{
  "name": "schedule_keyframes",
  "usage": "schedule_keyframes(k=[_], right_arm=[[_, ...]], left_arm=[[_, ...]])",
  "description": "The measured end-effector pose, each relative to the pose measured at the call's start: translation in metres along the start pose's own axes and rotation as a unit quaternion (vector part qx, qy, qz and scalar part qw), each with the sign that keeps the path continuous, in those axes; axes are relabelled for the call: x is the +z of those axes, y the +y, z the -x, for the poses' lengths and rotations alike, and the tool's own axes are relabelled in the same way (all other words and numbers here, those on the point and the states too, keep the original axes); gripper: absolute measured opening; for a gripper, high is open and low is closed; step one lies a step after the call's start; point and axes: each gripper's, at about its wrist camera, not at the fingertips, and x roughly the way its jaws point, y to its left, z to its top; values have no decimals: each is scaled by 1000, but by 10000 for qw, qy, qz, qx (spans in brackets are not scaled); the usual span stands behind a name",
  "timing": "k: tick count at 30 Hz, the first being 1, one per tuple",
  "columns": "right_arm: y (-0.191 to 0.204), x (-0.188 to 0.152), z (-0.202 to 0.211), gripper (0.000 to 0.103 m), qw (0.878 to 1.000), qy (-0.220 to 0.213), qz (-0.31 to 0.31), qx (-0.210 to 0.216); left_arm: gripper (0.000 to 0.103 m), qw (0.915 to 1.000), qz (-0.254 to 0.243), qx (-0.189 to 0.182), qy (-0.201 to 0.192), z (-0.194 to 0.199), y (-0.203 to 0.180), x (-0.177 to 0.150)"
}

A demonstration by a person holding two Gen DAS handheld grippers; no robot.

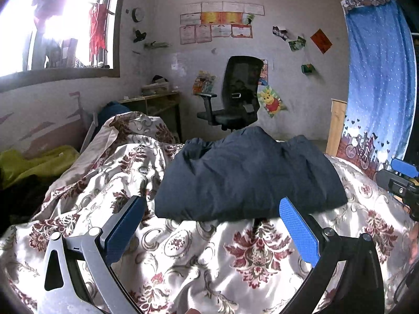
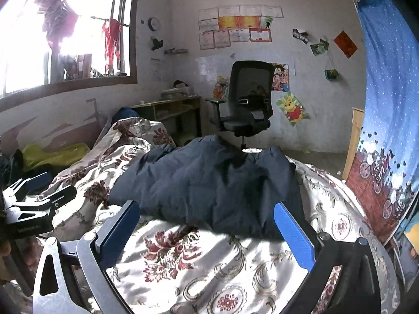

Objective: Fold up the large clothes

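One floral bedcover (image 1: 183, 251) is spreading across the whole near part of both views, rumpled and bunched up higher at the far left, with one dark navy garment (image 1: 246, 175) lying on it in a folded, puffy heap, just beyond the fingertips of both grippers. One black office chair (image 2: 248, 102) is standing far behind the heap against the wall, and one blue patterned curtain (image 1: 379, 83) is hanging at the right, its edge running out of frame. Two grippers are showing: the left gripper (image 1: 212, 225) is hovering with its two blue fingers spread wide apart, gripping nothing, and the right gripper (image 2: 207, 230) is doing the same. The near edge of the garment is sitting in shadow, so where it is touching the cover is hard to read. Only the left wrist view is catching the right gripper from outside, cut off at its right edge; only the right wrist view is showing the left gripper's body at its left edge, partly cropped.
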Motion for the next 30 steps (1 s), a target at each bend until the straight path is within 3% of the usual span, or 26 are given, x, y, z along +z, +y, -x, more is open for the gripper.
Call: schedule_keyframes(k=[10, 30], right_arm=[[-2, -29, 6, 103, 9998, 66, -46, -153], [8, -36, 4, 103, 9998, 148, 81, -45]], left_arm=[[101, 9998, 136, 95, 70, 5, 2, -28], [101, 9997, 32, 153, 178, 2, -6, -48]])
